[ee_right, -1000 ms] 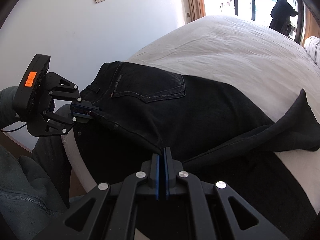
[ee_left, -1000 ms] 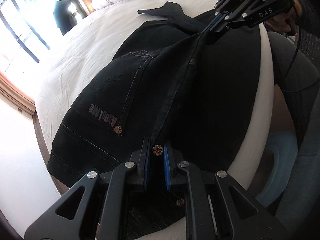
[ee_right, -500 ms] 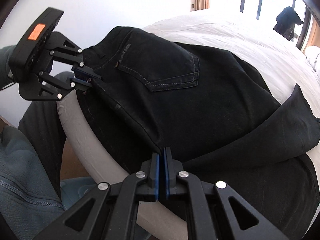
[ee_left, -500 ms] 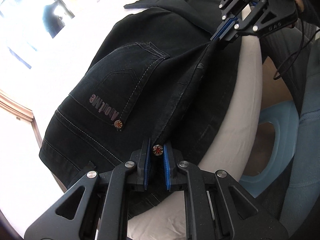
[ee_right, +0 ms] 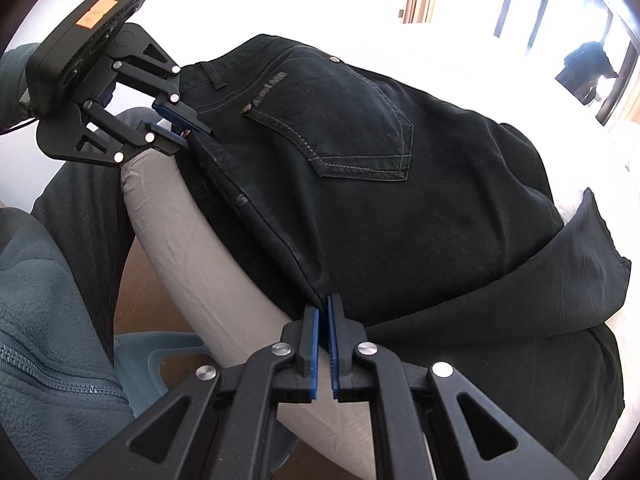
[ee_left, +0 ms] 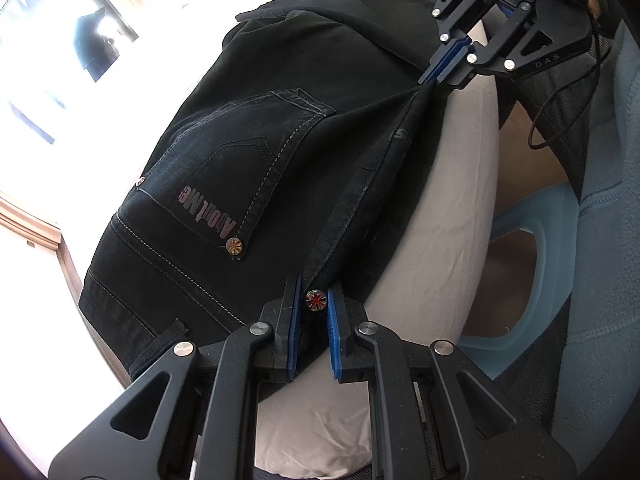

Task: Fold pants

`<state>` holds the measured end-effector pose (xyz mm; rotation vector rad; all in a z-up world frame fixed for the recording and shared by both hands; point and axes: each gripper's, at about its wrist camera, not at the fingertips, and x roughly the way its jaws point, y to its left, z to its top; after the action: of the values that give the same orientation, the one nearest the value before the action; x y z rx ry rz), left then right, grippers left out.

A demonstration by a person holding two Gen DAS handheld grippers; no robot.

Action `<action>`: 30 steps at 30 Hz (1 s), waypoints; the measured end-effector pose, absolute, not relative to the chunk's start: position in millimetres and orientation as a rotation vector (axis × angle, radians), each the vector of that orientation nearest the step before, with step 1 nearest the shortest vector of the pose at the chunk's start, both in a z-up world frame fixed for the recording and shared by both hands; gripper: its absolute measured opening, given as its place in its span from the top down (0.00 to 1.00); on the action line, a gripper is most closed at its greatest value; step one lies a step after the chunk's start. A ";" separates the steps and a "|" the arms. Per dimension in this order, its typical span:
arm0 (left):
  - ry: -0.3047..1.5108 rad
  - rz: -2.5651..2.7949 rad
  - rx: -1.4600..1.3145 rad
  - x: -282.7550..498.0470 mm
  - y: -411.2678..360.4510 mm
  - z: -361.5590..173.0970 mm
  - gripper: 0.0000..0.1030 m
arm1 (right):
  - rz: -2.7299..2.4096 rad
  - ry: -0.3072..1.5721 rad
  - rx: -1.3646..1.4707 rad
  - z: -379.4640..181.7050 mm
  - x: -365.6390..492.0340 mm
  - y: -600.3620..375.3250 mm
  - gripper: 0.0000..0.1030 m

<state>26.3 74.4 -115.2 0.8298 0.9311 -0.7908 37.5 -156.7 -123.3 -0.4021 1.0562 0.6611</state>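
Observation:
Black jeans [ee_left: 288, 160] lie on the white bed, back pocket up, with the near side seam pulled taut at the mattress edge. My left gripper [ee_left: 313, 300] is shut on the waistband corner beside a red rivet [ee_left: 315, 299]; it also shows in the right wrist view [ee_right: 188, 128]. My right gripper [ee_right: 323, 312] is shut on the same seam further along the jeans [ee_right: 400, 208]; it also shows in the left wrist view [ee_left: 432, 76]. A pant leg [ee_right: 580, 280] lies folded over at the right.
The mattress edge [ee_left: 440, 240] curves below the jeans. A light blue plastic stool [ee_left: 540, 280] stands on the floor beside the bed. The person's grey fleece [ee_right: 48, 320] and dark trousers are at the left. A window [ee_left: 60, 60] lies beyond the bed.
Both grippers, still shut on the seam, have lifted and pulled it toward the mattress edge. The jeans have slid nearer the edge and the seam is stretched straight.

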 end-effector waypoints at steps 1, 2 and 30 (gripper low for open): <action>0.933 -0.792 0.828 28.1 74.5 -119.2 0.90 | 0.661 1.059 -0.403 -123.3 38.0 -157.1 0.94; 0.933 -0.793 0.828 26.9 74.0 -118.4 0.90 | 0.660 1.059 -0.407 -121.9 37.6 -157.2 0.94; 0.865 -0.640 0.393 115.4 66.9 -36.1 0.28 | 0.705 0.996 -0.055 -93.2 80.4 -177.6 0.34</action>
<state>115.4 66.9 -36.1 0.3929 0.8650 -0.6403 80.4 -177.6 -93.2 -0.0551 0.9959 0.7053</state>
